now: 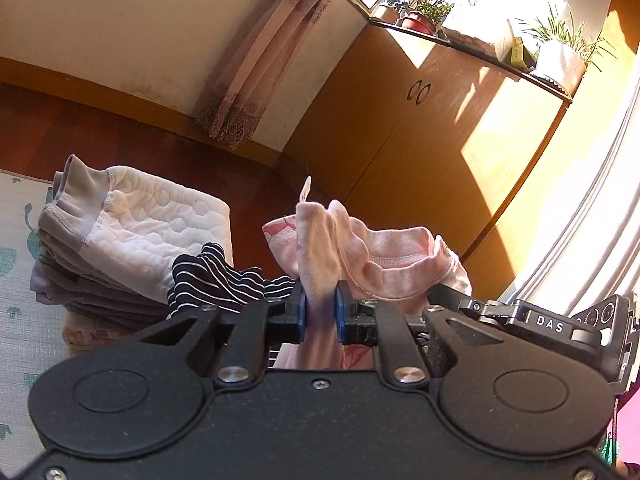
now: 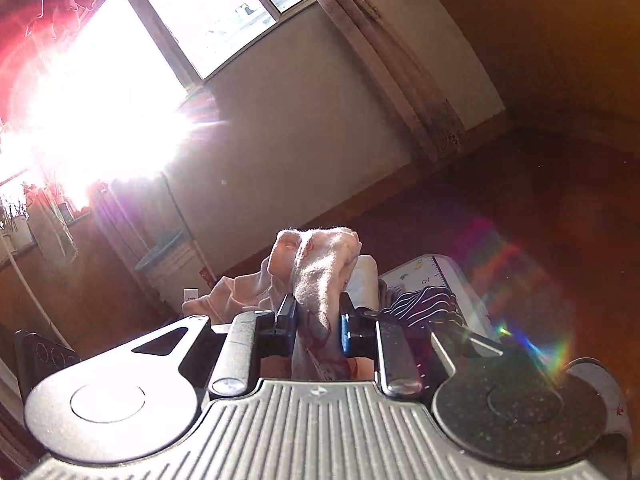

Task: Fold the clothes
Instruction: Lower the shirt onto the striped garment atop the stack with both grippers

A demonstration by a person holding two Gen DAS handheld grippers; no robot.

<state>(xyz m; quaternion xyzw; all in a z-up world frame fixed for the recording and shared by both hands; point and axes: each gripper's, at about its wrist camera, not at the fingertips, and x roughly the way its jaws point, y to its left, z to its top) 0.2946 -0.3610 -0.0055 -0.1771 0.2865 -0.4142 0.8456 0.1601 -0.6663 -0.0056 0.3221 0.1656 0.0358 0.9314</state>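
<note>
Left gripper and right gripper are each clamped on the soft pink cotton garment, lifted near a folded quilted white stack; spreading is judged underway, laying flat needed next.

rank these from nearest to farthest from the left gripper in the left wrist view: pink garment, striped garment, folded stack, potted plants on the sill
1. pink garment: clamped between the left gripper fingers, at centre.
2. striped garment: just left of the fingers, crumpled.
3. folded stack: farther left, behind the striped piece, white quilted item on top.
4. potted plants: far back on the windowsill, upper right.
</note>
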